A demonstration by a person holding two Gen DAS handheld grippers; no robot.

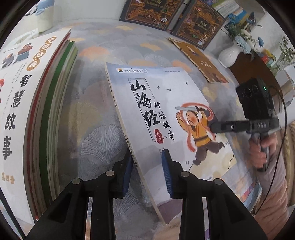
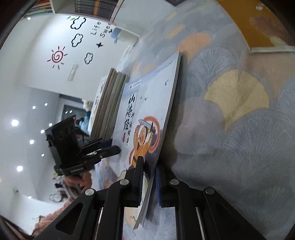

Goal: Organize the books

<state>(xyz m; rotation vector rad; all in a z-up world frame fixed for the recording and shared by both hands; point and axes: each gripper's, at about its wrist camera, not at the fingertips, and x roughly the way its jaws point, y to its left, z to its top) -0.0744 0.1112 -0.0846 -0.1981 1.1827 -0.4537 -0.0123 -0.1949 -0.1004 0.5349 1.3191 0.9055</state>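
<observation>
A pale blue picture book (image 1: 166, 103), with a sword-waving figure on its cover, is tilted up off the patterned cloth (image 1: 103, 55). My left gripper (image 1: 147, 166) straddles its spine edge near the bottom. The blue pads (image 1: 166, 171) stand a little apart from the book, so it is open. My right gripper (image 1: 212, 127) comes in from the right and holds the book's opposite edge. In the right wrist view the right gripper (image 2: 149, 173) is shut on the book (image 2: 145, 103), and the left gripper (image 2: 118, 149) sits at its far edge. A stack of books (image 1: 27, 92) lies at the left.
Two dark ornate books (image 1: 153, 13) lean at the back, with a brown book (image 1: 201, 59) lying flat in front of them. A white vase with blue flowers (image 1: 228, 55) stands at the right. A person's hand (image 1: 261, 151) grips the right handle. An orange book (image 2: 258, 27) lies beyond.
</observation>
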